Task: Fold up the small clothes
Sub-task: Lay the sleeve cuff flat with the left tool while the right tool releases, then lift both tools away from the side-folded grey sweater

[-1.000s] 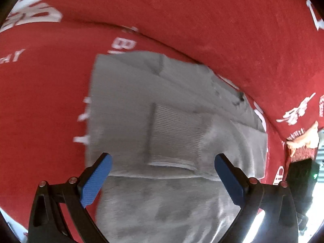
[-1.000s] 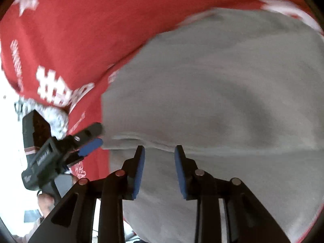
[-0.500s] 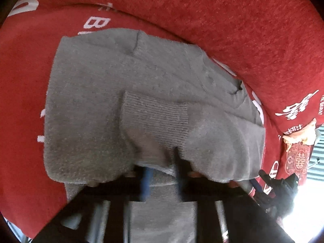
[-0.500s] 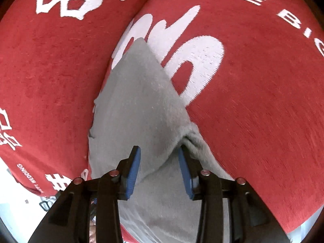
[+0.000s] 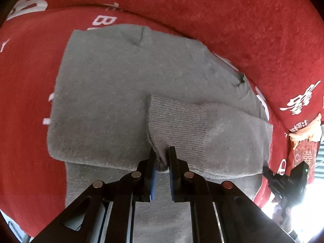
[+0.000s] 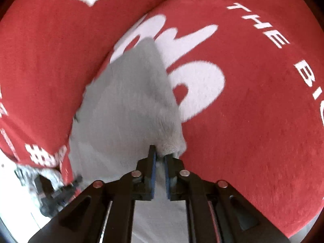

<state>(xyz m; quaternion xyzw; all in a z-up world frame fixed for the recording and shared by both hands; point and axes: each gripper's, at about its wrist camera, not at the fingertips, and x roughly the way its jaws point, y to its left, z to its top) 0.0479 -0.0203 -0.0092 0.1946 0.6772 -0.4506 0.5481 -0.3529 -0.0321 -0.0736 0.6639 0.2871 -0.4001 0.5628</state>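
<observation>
Two grippers, both pinching the same grey sweater [image 5: 113, 93], which lies spread on the red cover [image 5: 243, 20] with the white lettering, partly folded with a sleeve laid across its body.

Starting on the left: the left gripper [image 5: 162, 162] has its blue pads closed tight on a bunched bit of knit right at the ribbed cuff [image 5: 176, 125], at the near edge of the sweater. Only a small nub of fabric sits between the pads, so I reckon a quick pull could let the cuff slip out and the sleeve flop back open.

Over on the right, the right gripper [image 6: 160, 159] is clamped on a fluffy corner of the sweater [image 6: 129, 105], the cloth stretching away from it in a wedge over the cover [image 6: 253, 111]. Looks like a thin bite there too.

Bigger worry imo: if the two hands move at different speeds or heights, the soft knit will skew and the fold comes out crooked, or the layers underneath drag along the fuzzy cover and wrinkle.
</observation>
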